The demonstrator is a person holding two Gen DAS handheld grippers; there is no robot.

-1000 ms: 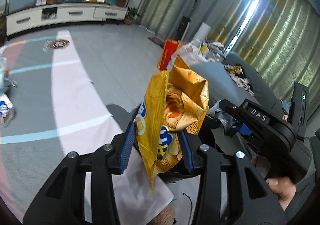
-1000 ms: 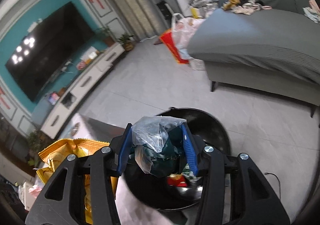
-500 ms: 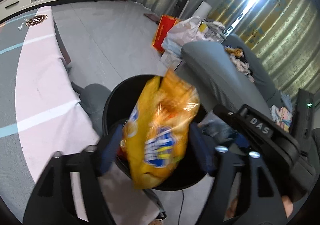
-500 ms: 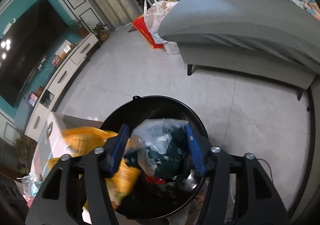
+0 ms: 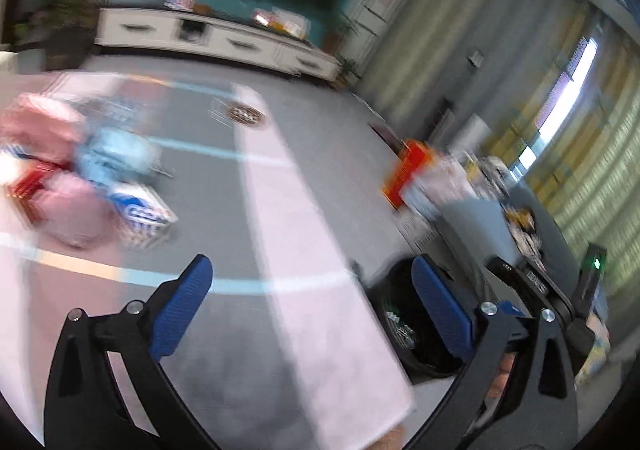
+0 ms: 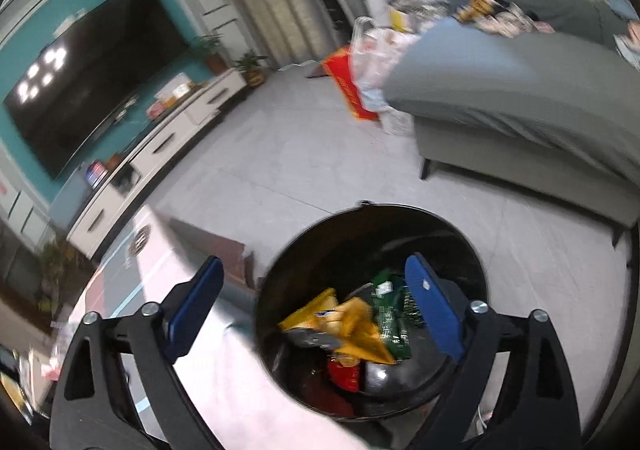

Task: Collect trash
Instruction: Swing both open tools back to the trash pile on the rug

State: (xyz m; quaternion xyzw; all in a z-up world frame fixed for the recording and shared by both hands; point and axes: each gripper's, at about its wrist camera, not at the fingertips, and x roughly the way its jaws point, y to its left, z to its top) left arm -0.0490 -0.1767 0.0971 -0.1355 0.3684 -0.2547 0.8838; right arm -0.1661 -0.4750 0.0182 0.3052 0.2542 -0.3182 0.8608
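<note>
The black round bin (image 6: 372,218) stands on the floor by the table's edge; in the left wrist view its rim (image 5: 390,282) shows at the lower right. Inside lie the yellow chip bag (image 6: 352,326), a green wrapper (image 6: 394,314) and a red wrapper (image 6: 344,372). My right gripper (image 6: 314,304) hangs over the bin, its jaws opening wide with nothing between them. My left gripper (image 5: 308,302) is over the table, jaws opening, empty. Blurred trash lies on the table's left: a blue-and-white packet (image 5: 140,210), a pale blue bag (image 5: 112,154) and pink wrappers (image 5: 68,210).
The table carries a grey-and-pink cloth (image 5: 280,210) with blue lines. A grey sofa (image 6: 520,102) with clutter stands right of the bin, with a red box (image 6: 348,84) and plastic bags at its end. A white TV cabinet (image 6: 160,146) lines the teal wall.
Both grippers opened and let go: the yellow chip bag and the clear bag with green wrapper dropped into the bin. The left gripper swung away from the bin towards the table.
</note>
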